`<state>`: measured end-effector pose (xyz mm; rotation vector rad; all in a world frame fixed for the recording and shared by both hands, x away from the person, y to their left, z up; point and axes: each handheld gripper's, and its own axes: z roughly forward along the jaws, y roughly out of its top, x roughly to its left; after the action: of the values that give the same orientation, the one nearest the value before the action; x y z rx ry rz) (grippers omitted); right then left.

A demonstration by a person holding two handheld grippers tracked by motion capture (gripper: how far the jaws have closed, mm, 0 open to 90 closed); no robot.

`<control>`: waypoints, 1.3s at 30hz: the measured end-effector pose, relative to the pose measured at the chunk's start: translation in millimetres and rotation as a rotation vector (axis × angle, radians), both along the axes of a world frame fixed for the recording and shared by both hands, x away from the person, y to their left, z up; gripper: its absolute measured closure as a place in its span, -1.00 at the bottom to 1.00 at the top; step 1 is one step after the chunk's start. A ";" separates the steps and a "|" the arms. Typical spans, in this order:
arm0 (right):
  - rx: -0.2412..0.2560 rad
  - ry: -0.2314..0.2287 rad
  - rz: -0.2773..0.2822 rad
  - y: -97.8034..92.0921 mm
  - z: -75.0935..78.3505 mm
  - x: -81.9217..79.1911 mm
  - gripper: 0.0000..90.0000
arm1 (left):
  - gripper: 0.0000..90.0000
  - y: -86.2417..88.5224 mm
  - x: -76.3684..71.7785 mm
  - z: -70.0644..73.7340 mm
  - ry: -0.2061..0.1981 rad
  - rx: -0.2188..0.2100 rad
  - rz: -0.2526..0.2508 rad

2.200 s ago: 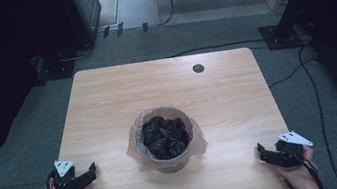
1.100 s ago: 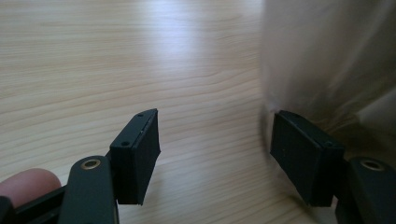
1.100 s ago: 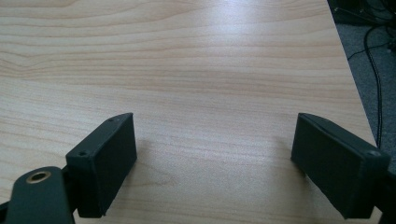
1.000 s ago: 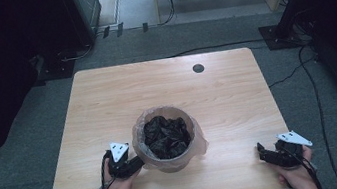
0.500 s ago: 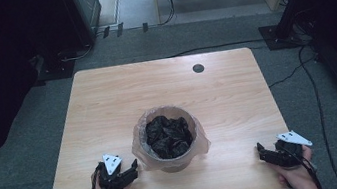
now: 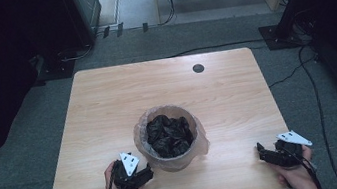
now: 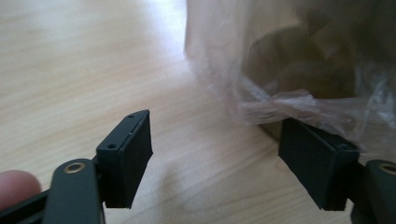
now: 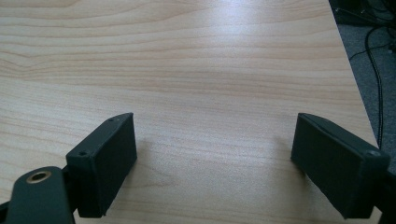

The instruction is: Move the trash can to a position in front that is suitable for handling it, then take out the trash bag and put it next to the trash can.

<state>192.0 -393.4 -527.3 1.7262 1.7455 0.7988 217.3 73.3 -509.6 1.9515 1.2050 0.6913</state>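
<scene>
A round bin (image 6: 145, 148) lined with a clear plastic bag (image 6: 202, 142) stands at the middle front of the wooden table (image 6: 107, 103). Crumpled black material (image 6: 168, 135) lies inside it. My left gripper (image 6: 147, 173) is open at the bin's front left, close against the bag. In the left gripper view the gripper (image 7: 215, 154) has the bag's wrinkled skirt (image 7: 289, 100) draped over its right-hand jaw, and the other jaw stands over bare wood. My right gripper (image 6: 262, 152) rests open near the front right corner; in its own view the gripper (image 8: 215, 158) holds nothing.
A small dark round disc (image 6: 198, 68) is set in the table near its far edge. Cables (image 6: 314, 98) run over the grey floor to the right of the table. Dark equipment stands along the left and right sides.
My left gripper came from the table's front left corner to the bin, drew back slightly, and has now shifted right against the bag. The right gripper has stayed put.
</scene>
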 end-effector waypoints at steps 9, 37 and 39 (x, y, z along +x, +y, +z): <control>-0.001 0.000 0.000 0.0 0.0 -0.1 -0.69 | 0.39 1.5 -10.6 22.5 -0.136 -0.119 -0.037; 0.241 -0.066 0.211 119.8 17.5 -11.5 -0.56 | 0.93 9.8 -22.4 97.7 -0.282 -0.286 -0.059; 0.242 -0.063 0.226 127.4 17.0 -11.2 -0.56 | 0.93 8.1 -21.5 99.0 -0.285 -0.288 -0.062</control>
<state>180.7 -266.0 -510.3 1.6495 1.8865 1.1926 195.8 81.4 -410.6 1.5858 1.0036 0.6947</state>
